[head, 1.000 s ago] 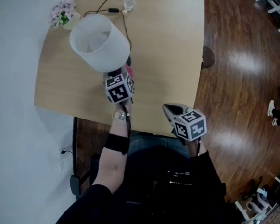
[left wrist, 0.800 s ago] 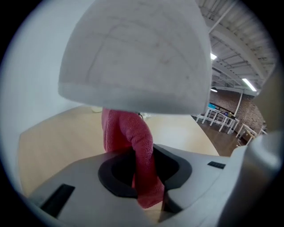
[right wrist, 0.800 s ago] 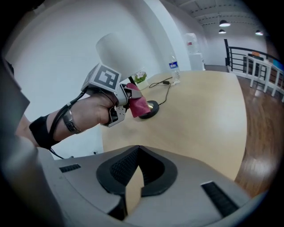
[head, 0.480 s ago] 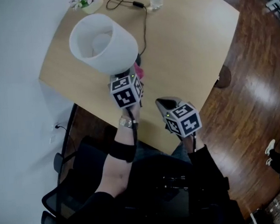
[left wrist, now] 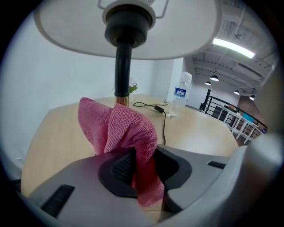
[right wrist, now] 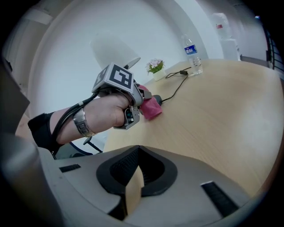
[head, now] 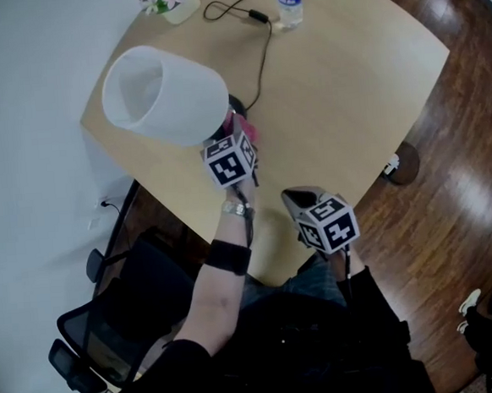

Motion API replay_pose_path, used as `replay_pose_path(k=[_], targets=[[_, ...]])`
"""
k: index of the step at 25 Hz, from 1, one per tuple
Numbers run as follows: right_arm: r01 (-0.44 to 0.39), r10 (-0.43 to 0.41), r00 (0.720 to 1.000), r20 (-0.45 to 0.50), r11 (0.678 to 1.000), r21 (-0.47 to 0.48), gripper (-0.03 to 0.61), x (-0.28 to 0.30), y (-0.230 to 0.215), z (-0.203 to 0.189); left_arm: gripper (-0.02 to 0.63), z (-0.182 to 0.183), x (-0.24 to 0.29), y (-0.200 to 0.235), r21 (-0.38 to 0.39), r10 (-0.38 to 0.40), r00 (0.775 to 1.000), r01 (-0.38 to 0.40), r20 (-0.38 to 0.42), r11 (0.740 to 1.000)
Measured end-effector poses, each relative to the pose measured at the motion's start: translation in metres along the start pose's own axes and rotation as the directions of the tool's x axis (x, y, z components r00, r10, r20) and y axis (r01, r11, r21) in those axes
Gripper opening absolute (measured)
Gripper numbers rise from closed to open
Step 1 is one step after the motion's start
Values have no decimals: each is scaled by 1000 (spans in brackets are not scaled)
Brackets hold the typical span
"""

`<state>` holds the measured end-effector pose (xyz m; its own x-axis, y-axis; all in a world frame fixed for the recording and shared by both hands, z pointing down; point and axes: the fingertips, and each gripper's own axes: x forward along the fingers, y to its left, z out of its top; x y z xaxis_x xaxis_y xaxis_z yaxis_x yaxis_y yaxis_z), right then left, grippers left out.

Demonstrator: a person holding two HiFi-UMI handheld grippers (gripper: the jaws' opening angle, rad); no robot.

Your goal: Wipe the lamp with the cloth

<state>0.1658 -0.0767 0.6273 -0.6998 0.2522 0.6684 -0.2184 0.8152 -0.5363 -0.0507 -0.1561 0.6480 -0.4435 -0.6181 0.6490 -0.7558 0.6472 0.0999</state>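
Left hand-held gripper [left wrist: 142, 164] is clamped partway closed on the pink cloth [left wrist: 120, 128]. A fold is pinched between the pads and the rest bunches out ahead of the tips, so there is loose fabric to rub with. It angles down toward the lamp [head: 166, 96]. In the left gripper view the black stem [left wrist: 123, 66] sits at 12 o'clock just past the cloth, with the shade overhead. I can't tell whether the cloth touches the lamp. The lamp stands near the surface [head: 347, 82] edge at 11 o'clock from my left tool. Right hand-held gripper [right wrist: 133, 177] has its jaws drawn to a sliver and holds nothing. It waits at 5 o'clock over the near edge, probably kept clear so the wiping side has room.
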Motion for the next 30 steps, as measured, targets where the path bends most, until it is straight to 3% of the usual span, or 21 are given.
replay_pose_path(k=[5,11,18,25,30], targets=[[-35,35,999,-14,999,7,5,-8,-13,-6,103,-12,12,-8,3,36,999,-36,-20,999],[-28,27,999,-36,1000,-15,5,-16,-18,-5,101,-13,16,-8,-46,19,998,-21,-52,999],[13,-13,1000,-16,999,-41,5,-27,-18,6,101,0,2,1,-92,21,1000,-21,1,996],[-127,116,988,-103,986,-105,5,-18,-31,20,101,28,-29,-3,-109,123,985,-110,119,988],[-210,171,967,-187,954,-215,5,-27,-43,40,103,40,-37,-4,-218,241,959,-206,151,954]])
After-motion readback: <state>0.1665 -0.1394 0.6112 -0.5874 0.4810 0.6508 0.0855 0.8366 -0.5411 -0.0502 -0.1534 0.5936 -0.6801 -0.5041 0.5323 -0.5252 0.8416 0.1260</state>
